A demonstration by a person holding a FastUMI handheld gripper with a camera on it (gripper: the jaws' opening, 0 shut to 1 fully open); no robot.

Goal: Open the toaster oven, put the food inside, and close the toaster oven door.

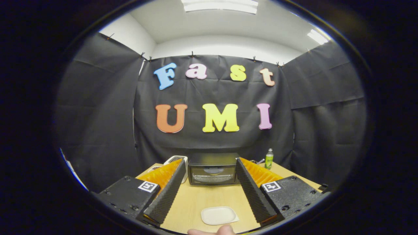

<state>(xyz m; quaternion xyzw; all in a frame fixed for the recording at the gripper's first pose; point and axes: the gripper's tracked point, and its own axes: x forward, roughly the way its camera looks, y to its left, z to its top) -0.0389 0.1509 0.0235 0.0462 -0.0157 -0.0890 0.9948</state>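
The gripper (209, 189) is spread wide, its two fingers well apart and angled outward, with nothing between them but bare table. It grasps nothing and touches nothing.

At the far left corner of the table (209, 199), a white appliance (178, 160) stands just behind the tip of the left finger (166, 192), which hides most of it; what kind of appliance it is cannot be told. The left finger shows a black ribbed inner pad and an orange outer side, and its black base carries a small square marker.

At the middle of the far edge, straight ahead and beyond the fingertips, sits the oven (213, 169), black, with its glass door shut. A rack shows faintly through the glass. The oven fills the gap between the two fingertips as seen from here, though it stands apart from both.

Near the front edge, between the finger bases, a white tray (218, 215) lies flat on the wood. It looks bare; no food can be made out on it. Just in front of it, at the very front edge, the tip of a person's finger (212, 231) shows.

The right finger (256, 192) mirrors the left: ribbed black pad inward, orange outward, marker on its base. Behind its tip, toward the far right corner, a small green bottle (268, 159) with a white cap stands upright, with a thin, pen-like thing lying just left of it, too small to identify.
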